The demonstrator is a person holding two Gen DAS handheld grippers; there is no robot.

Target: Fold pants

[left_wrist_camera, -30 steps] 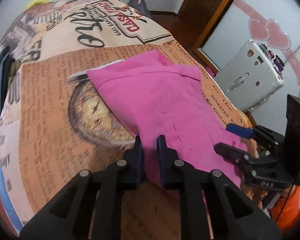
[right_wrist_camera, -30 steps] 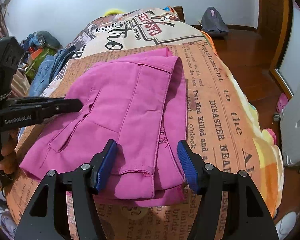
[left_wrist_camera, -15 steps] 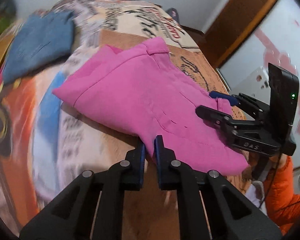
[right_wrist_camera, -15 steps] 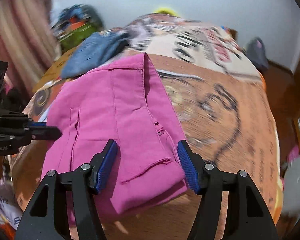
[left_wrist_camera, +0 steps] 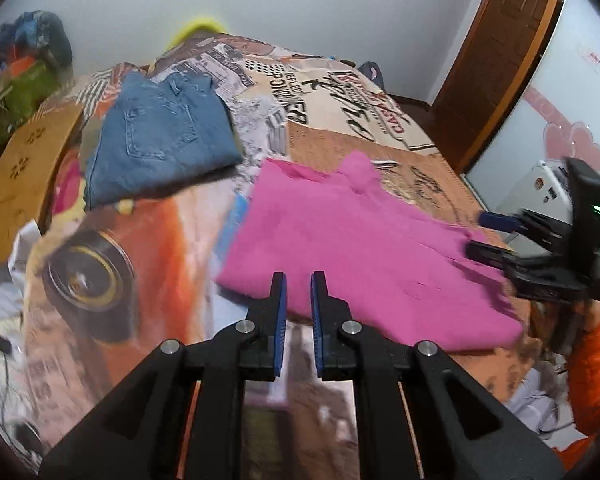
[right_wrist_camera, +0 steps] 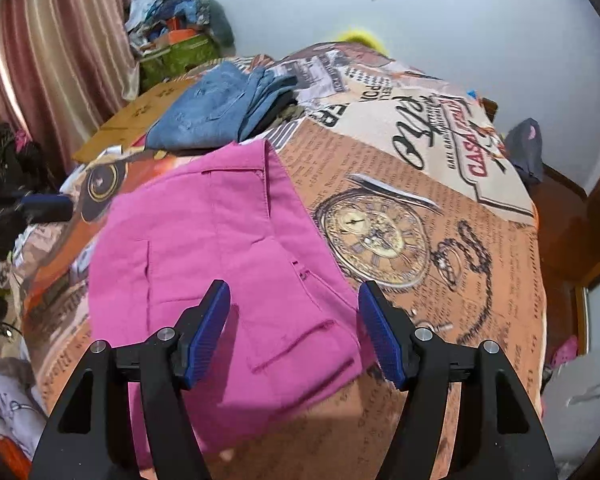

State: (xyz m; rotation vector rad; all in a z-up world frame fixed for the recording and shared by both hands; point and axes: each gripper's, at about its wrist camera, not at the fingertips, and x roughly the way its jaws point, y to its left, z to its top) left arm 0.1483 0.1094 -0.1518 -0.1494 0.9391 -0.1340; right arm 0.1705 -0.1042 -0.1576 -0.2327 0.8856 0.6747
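The folded pink pants point(right_wrist_camera: 220, 264) lie flat on the bed point(right_wrist_camera: 440, 216), near folded blue jeans point(left_wrist_camera: 160, 140). The left hand-held gripper point(left_wrist_camera: 298, 308) stands at the pants' near edge, narrowly parted and gripping nothing. The right hand-held gripper point(right_wrist_camera: 294, 328) hangs released, jaws wide, above the pants.
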